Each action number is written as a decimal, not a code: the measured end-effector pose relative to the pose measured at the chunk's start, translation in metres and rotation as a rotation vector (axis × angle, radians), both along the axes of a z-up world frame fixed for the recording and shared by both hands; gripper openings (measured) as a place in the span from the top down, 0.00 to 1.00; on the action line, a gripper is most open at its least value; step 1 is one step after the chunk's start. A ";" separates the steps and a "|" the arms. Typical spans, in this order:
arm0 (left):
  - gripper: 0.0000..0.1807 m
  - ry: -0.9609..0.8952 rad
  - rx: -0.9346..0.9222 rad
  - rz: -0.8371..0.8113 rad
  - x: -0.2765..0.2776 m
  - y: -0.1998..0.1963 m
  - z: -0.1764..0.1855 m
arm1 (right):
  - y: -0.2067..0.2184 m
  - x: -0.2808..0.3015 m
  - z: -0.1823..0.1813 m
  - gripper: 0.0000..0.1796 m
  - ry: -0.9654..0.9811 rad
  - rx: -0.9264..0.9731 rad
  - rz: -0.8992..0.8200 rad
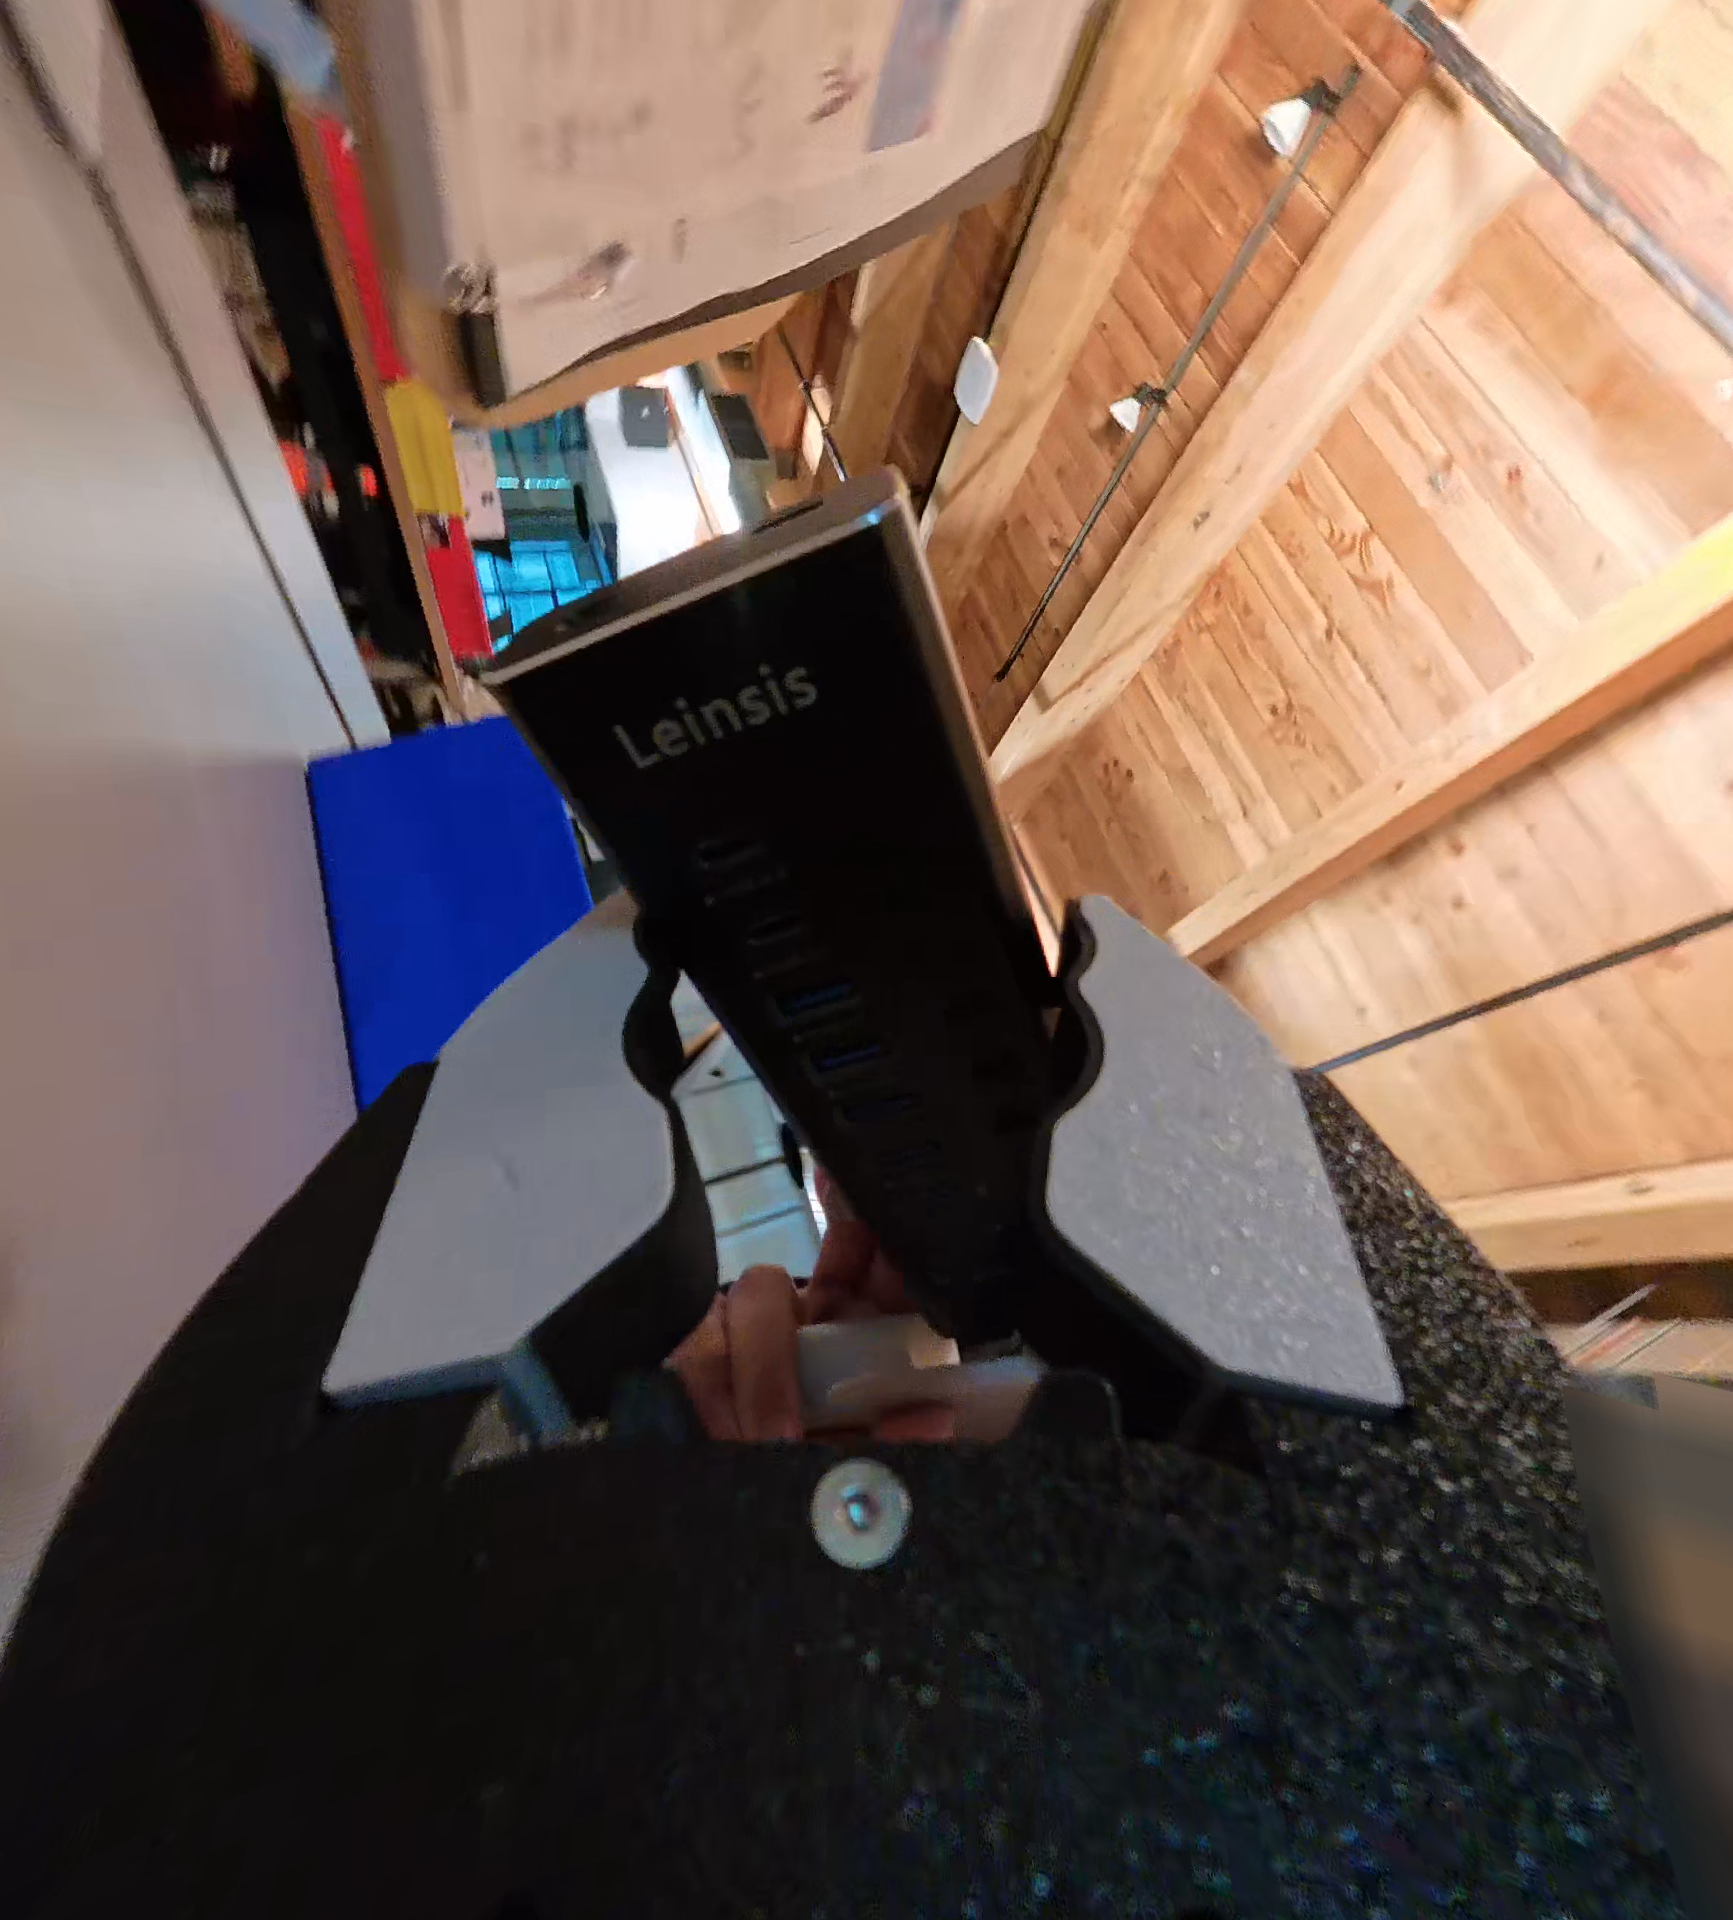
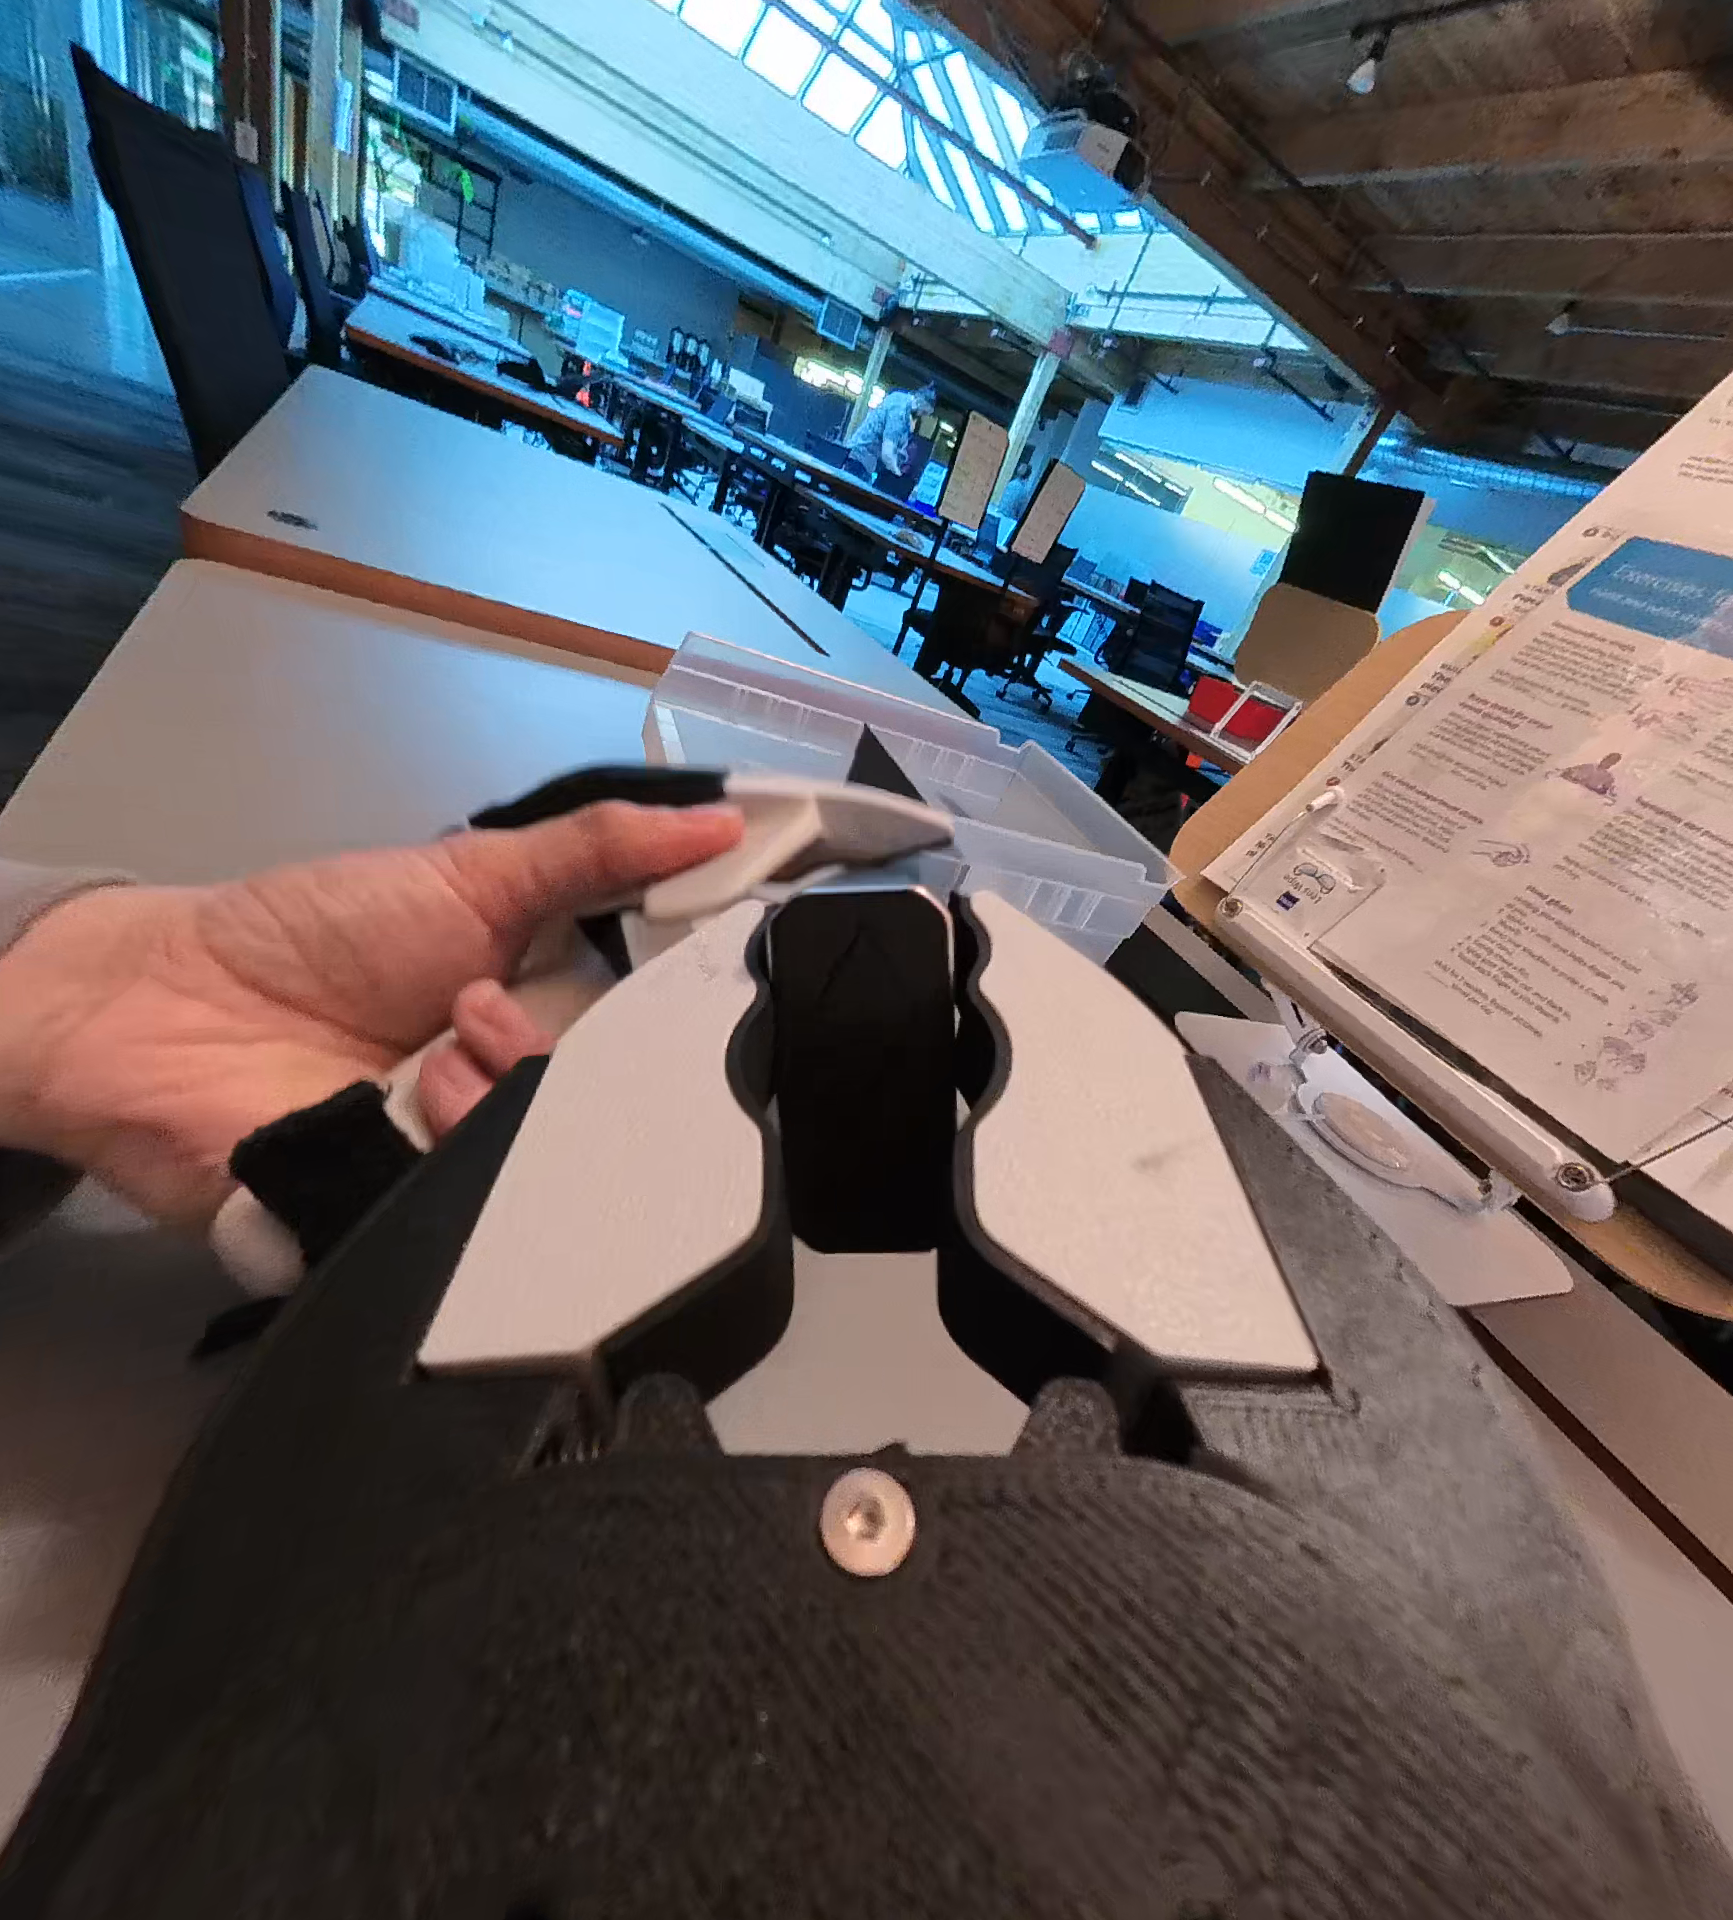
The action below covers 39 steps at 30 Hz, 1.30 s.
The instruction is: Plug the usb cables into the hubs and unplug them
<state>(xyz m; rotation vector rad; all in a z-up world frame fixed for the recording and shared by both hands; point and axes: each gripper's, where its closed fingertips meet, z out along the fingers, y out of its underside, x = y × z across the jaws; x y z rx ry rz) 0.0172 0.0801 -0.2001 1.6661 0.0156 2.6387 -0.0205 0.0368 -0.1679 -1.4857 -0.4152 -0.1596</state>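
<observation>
A black USB hub with a silver rim and a row of ports stands between the fingers of my left gripper, which is shut on its sides and points it up at the ceiling. No cable shows in its ports. My right gripper is shut on a black slab with a silver top edge, apparently a hub seen from its plain side. A person's hand with black straps holds a white and grey gripper finger against the slab's top. No USB cable is in view.
A clear plastic bin sits on the white table behind the slab. A stand with printed sheets is on the right. A blue box, a cardboard box and wooden ceiling boards surround the raised hub.
</observation>
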 end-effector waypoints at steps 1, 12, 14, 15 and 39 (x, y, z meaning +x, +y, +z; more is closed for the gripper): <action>0.62 -0.009 0.061 0.030 -0.003 0.004 0.006 | 0.001 0.000 -0.003 0.83 -0.019 -0.007 -0.009; 0.64 -0.010 1.027 0.186 -0.020 0.008 0.061 | 0.007 -0.017 -0.039 0.52 0.322 -0.257 0.229; 0.65 -0.079 1.217 0.062 -0.023 -0.019 0.066 | 0.008 -0.027 -0.044 0.48 0.440 -0.293 0.332; 0.65 -0.089 1.289 -0.006 -0.024 -0.031 0.065 | 0.008 -0.030 -0.045 0.47 0.476 -0.296 0.360; 0.66 -0.056 2.025 -0.300 -0.040 -0.074 0.002 | 0.009 -0.024 -0.071 0.65 0.022 -0.341 0.184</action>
